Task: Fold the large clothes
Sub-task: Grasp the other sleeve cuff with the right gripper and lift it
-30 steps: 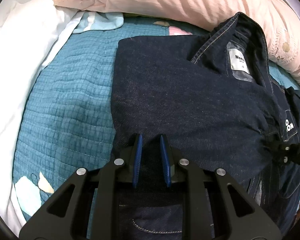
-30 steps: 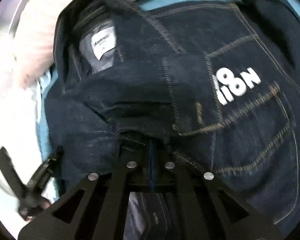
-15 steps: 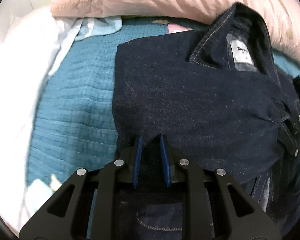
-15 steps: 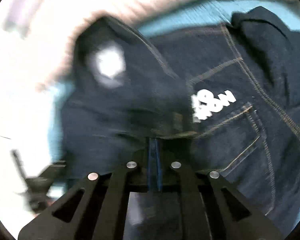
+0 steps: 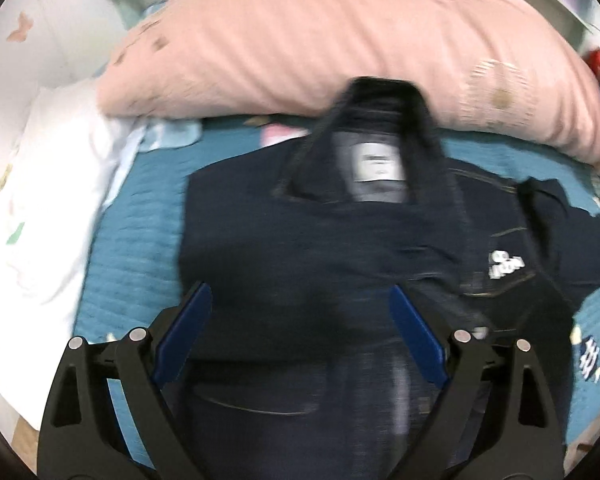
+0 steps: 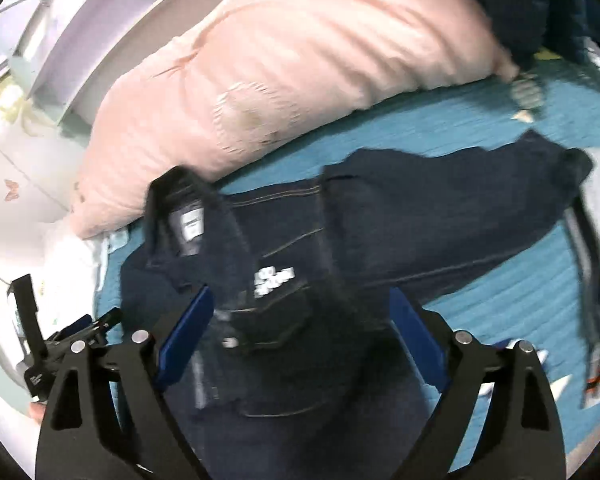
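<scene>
A dark blue denim jacket (image 5: 320,248) lies on the teal quilt (image 5: 140,232), its left side folded inward, collar and white label (image 5: 376,162) toward the pillow. Its other sleeve (image 6: 440,216) stretches out to the right in the right wrist view. White lettering (image 6: 274,278) shows on the chest pocket. My left gripper (image 5: 300,316) is open, raised over the folded left part, holding nothing. My right gripper (image 6: 298,316) is open above the jacket's chest (image 6: 284,320), holding nothing. The left gripper also shows at the left edge of the right wrist view (image 6: 60,344).
A large pink pillow (image 5: 340,40) lies along the far side of the bed. White bedding (image 5: 32,220) is bunched at the left. Other dark clothes (image 6: 540,0) sit at the far right past the pillow, and a grey garment (image 6: 596,248) lies at the right edge.
Both grippers have opened and let go of the denim, then pulled back and up from the jacket. The folded part now lies flat on the jacket.
</scene>
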### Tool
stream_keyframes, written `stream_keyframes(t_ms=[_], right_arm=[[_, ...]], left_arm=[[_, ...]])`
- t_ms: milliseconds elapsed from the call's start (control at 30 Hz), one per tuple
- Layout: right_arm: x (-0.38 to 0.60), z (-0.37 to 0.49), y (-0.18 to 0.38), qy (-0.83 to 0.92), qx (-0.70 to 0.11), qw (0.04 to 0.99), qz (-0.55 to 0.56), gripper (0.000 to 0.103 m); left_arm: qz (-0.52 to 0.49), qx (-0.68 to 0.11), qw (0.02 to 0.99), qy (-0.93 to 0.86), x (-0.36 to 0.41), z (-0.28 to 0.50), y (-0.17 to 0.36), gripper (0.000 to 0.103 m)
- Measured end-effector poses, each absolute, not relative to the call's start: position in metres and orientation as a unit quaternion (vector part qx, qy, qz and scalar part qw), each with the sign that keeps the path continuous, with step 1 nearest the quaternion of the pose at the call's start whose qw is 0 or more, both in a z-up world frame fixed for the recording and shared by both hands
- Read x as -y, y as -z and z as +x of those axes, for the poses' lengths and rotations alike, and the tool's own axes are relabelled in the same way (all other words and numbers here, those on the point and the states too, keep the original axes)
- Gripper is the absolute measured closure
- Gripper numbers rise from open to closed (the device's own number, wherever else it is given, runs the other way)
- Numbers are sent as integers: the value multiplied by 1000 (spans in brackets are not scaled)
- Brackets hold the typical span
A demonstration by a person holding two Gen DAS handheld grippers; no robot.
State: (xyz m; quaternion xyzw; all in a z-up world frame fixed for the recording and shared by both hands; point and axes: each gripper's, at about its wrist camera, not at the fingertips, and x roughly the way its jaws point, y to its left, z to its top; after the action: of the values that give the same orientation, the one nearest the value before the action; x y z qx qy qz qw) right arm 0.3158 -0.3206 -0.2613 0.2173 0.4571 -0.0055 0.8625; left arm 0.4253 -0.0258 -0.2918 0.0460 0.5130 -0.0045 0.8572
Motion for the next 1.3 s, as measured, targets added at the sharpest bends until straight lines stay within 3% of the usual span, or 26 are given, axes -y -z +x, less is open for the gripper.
stream_keyframes(t_ms=[400, 733, 800, 867, 1000, 1133, 1300], right_arm=[[439, 300, 275, 112, -475, 843, 226, 17], [517, 294, 294, 168, -491, 817, 250, 17], [524, 297, 298, 173, -494, 812, 259, 17], [530, 299, 301, 173, -496, 808, 268, 17], [539, 307, 308, 177, -497, 802, 282, 17], [546, 314, 316, 180, -481, 804, 299, 17], [567, 319, 327, 189, -460, 788, 362, 17]], left_arm=[[49, -541, 831, 119, 176, 434, 319, 13], [-25, -577, 799, 164, 229, 479, 354, 14], [-33, -586, 792, 169, 234, 486, 360, 27], [-46, -599, 778, 183, 240, 492, 370, 31], [-33, -630, 757, 171, 245, 500, 400, 60], [55, -609, 774, 165, 265, 492, 415, 61], [64, -624, 764, 150, 273, 498, 417, 61]])
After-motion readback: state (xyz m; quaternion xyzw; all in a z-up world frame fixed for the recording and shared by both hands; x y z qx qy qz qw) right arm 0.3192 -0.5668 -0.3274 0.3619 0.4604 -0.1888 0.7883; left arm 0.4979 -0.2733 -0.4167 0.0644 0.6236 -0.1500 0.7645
